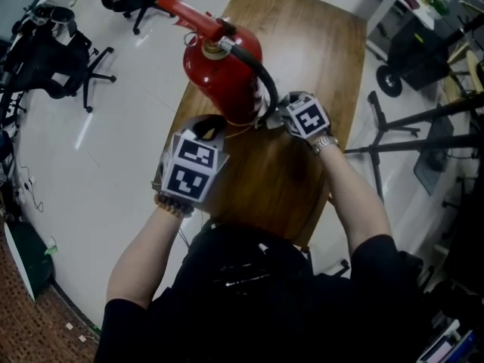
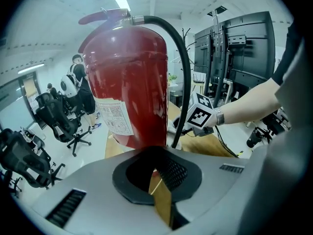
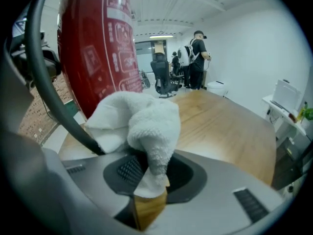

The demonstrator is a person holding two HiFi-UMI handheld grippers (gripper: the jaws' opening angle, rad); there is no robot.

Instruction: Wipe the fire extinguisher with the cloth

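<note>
R gripper (image 3: 149,173): jaws clamped on white terry cloth (image 3: 142,121), bunched, pads mostly hidden. L gripper (image 2: 155,173): jaws together, empty. Fire extinguisher (image 2: 127,82): glossy red cyl., upright on wood table (image 1: 302,44), base cut off; black hose (image 2: 183,72).

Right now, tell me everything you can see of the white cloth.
The white terry cloth looks soft and looped, bunched into a thick wad. One fold is pinched between the right gripper's fingers; the rest bulges out ahead. It is held over the wooden table, low beside the red fire extinguisher, with the black hose crossing its left edge. Contact with the cylinder cannot be confirmed.
</note>
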